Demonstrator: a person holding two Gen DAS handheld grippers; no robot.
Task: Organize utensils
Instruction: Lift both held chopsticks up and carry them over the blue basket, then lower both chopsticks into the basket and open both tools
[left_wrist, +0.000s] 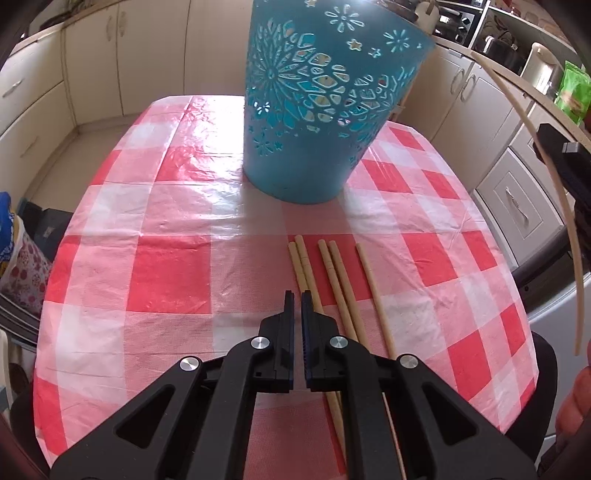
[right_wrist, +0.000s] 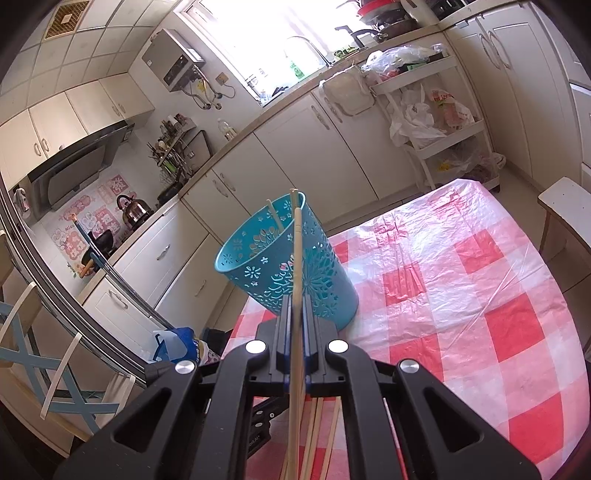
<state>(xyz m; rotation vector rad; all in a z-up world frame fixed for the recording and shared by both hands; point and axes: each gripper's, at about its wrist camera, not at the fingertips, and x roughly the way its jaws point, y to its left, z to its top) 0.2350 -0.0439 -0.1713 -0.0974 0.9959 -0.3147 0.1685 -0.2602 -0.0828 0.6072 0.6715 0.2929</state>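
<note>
A teal cut-out utensil holder stands upright on the red-and-white checked tablecloth. Several wooden chopsticks lie side by side on the cloth in front of it. My left gripper hovers just over the leftmost pair, shut with nothing between its pads. At the right edge of that view my right gripper holds one chopstick. In the right wrist view my right gripper is shut on that chopstick, whose tip points at the holder. Two chopsticks stand inside the holder.
Cream kitchen cabinets surround the table. A white trolley with bags stands at the back right, and a stool sits by the table's right side. Bags lie on the floor left of the table, near a chair.
</note>
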